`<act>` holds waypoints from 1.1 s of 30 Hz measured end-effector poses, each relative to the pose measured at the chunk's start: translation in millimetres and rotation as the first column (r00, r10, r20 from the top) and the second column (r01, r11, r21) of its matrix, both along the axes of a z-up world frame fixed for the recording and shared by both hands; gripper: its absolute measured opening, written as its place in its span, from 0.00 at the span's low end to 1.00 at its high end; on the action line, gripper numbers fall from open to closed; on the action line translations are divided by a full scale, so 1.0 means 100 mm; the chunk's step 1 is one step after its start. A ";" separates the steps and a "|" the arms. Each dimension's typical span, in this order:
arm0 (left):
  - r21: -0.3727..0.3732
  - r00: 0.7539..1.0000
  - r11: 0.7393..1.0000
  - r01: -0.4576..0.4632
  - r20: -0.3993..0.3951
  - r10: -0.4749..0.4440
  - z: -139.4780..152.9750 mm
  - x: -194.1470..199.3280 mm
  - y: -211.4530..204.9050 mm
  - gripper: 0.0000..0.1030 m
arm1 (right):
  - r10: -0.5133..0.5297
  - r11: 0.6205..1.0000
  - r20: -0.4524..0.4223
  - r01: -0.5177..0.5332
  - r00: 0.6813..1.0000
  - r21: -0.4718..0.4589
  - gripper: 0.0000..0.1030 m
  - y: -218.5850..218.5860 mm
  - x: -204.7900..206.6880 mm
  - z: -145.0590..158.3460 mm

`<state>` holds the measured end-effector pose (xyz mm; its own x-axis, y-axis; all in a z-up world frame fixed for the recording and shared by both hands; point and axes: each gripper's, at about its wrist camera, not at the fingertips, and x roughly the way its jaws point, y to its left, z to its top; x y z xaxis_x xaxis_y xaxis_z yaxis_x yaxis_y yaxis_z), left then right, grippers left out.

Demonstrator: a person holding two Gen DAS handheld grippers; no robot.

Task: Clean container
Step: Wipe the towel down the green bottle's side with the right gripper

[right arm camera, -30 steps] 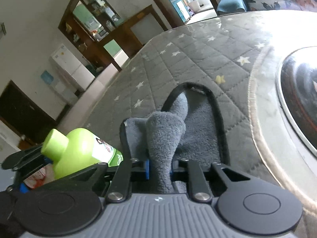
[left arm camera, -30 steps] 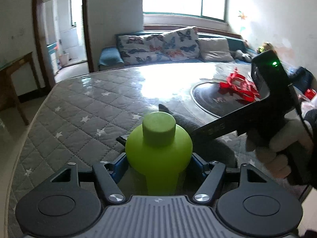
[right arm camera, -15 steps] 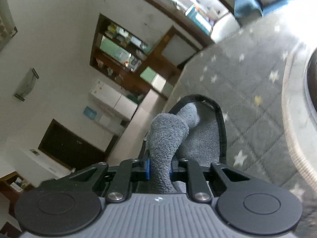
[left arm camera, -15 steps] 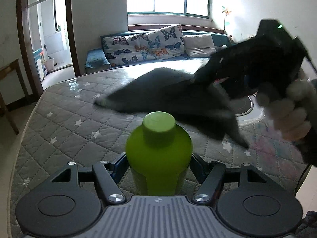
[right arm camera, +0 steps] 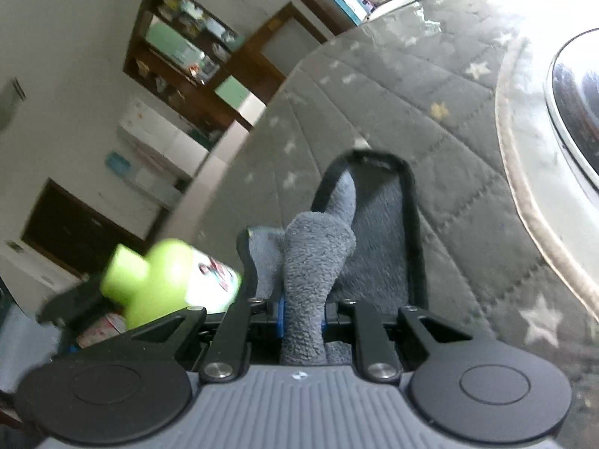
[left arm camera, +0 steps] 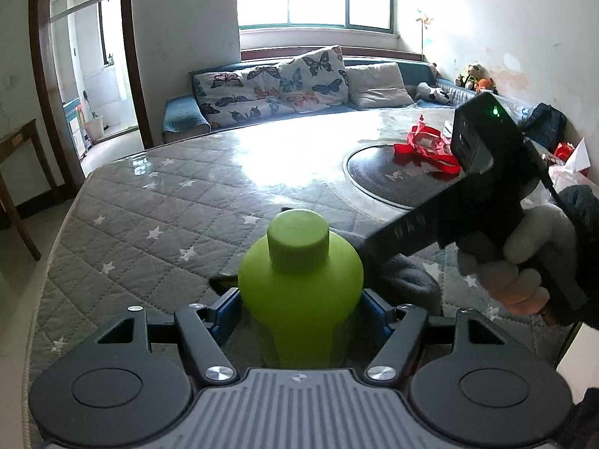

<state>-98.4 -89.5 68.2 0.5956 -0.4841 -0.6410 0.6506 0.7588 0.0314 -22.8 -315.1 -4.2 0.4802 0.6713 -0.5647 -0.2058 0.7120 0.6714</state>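
Sunlight from the window glared off the star-quilted grey bench (left arm camera: pixel 157 202), which filled the middle of the left wrist view. Against it, at lower centre, the left gripper (left arm camera: pixel 299 299) was clamped on both sides of a lime-green bottle (left arm camera: pixel 299 277), cap up. At mid right, a hand (left arm camera: pixel 520 258) held the right gripper (right arm camera: pixel 301 314), pinched tight on a grey towel (right arm camera: pixel 318 254) beside the bottle.

My rig: left gripper (left arm camera: pixel 299 307), black linkages, silver screws, blue pads, ribbed grey housing; right gripper (right arm camera: pixel 302 312) identical, green LED; light glove (left arm camera: pixel 524 262), dark sleeve (left arm camera: pixel 584 217).
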 end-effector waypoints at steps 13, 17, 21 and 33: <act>0.013 1.000 1.000 -0.022 0.003 0.022 -0.02 -0.12 0.18 0.71 | -0.005 0.999 0.103 -0.001 0.995 0.052 0.15 -0.03 -0.37 0.46; 0.016 1.000 1.000 -0.018 0.003 0.018 -0.03 -0.12 0.15 0.68 | 0.027 0.997 0.179 -0.040 0.983 0.069 0.15 0.05 -0.29 0.71; 0.021 1.000 1.000 -0.022 0.003 0.021 -0.04 -0.12 0.16 0.68 | 0.040 0.996 0.167 -0.053 0.985 0.072 0.16 0.18 -0.14 0.65; 0.002 0.999 0.999 -0.035 -0.025 0.035 -0.03 -0.08 0.23 0.70 | 0.045 0.998 0.026 -0.044 0.999 -0.050 0.16 0.19 -0.09 0.09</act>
